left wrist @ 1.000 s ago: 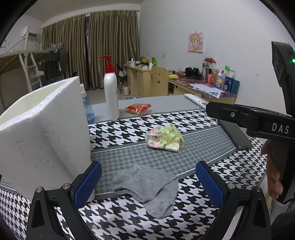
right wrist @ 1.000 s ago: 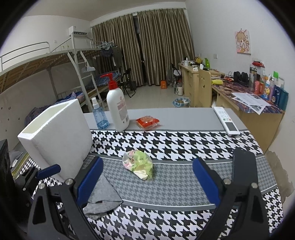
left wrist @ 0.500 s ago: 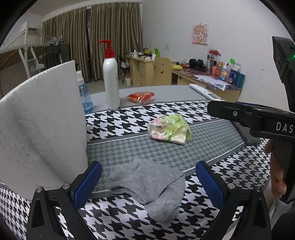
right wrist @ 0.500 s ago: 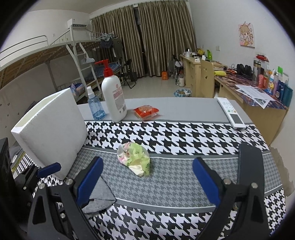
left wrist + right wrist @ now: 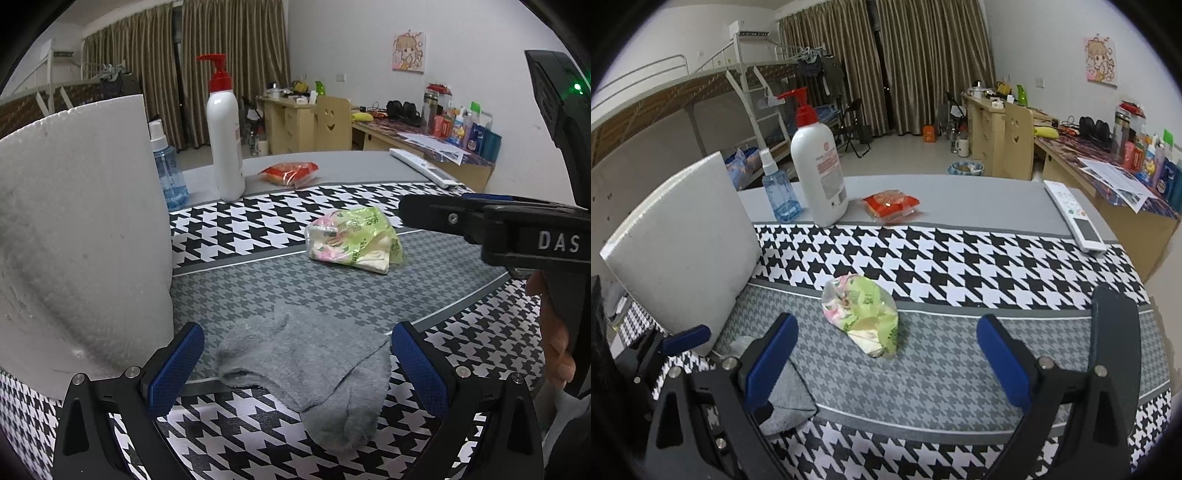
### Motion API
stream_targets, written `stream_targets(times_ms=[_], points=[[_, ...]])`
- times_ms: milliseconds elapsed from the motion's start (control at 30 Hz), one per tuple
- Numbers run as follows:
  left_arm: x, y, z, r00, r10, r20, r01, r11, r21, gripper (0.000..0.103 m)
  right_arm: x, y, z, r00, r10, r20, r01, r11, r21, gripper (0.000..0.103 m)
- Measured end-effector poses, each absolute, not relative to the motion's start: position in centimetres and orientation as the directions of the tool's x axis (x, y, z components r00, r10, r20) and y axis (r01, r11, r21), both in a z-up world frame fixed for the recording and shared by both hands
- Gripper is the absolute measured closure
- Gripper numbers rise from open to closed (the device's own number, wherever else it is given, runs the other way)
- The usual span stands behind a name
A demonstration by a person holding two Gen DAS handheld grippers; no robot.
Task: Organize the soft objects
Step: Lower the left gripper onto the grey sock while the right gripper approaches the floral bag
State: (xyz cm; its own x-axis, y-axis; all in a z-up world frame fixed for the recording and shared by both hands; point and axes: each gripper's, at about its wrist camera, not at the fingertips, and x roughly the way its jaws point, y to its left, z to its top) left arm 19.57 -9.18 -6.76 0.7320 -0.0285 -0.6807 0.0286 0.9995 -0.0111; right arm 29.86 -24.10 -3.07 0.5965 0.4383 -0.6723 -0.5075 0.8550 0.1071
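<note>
The fingers [image 5: 177, 363] of the left gripper [image 5: 297, 365] stand wide apart, empty, straddling the grey sock [image 5: 317, 369], which lies flat on the table [image 5: 332, 288] just right of the white foam box [image 5: 81, 236]. The box's interior is hidden in both views. In the right wrist view the sock [image 5: 786, 391] is mostly covered by the right gripper [image 5: 886, 362], whose fingers [image 5: 768, 356] are also spread wide and empty. The green-and-pink soft packet [image 5: 864, 314] sits mid-table with bare cloth around it. Right of it, a remote [image 5: 1073, 214] lies along the far right table edge.
</note>
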Motion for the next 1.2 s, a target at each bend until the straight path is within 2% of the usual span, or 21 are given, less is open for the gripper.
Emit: stream_targets(times_ms=[333, 600, 867, 1133, 1200], points=[[20.1, -9.2, -7.5, 0.711, -0.023, -0.703, 0.037, 0.999, 0.005, 0.004, 31.1, -22.7, -4.0, 0.565, 0.444, -0.695, -0.527, 0.842, 0.11, 0.004], [20.6, -9.4, -7.8, 0.692, -0.042, -0.721, 0.063, 0.998, 0.002, 0.012, 31.7, -22.2, -4.7, 0.553, 0.449, -0.702, -0.536, 0.836, 0.112, 0.004], [21.2, -9.6, -8.3, 0.661, -0.035, -0.75, 0.065, 0.998, 0.011, 0.024, 31.9, -21.8, -5.2, 0.548, 0.447, -0.707, -0.546, 0.832, 0.103, 0.004], [21.3, -9.6, -8.5, 0.645, -0.056, -0.762, 0.086, 0.996, 0.0, 0.041, 32.3, -21.4, -5.8, 0.524, 0.455, -0.72, -0.56, 0.821, 0.111, 0.012], [21.2, -9.7, -8.6, 0.644, -0.063, -0.763, 0.092, 0.996, -0.004, 0.045, 32.3, -21.2, -6.0, 0.517, 0.459, -0.723, -0.567, 0.816, 0.112, 0.017]])
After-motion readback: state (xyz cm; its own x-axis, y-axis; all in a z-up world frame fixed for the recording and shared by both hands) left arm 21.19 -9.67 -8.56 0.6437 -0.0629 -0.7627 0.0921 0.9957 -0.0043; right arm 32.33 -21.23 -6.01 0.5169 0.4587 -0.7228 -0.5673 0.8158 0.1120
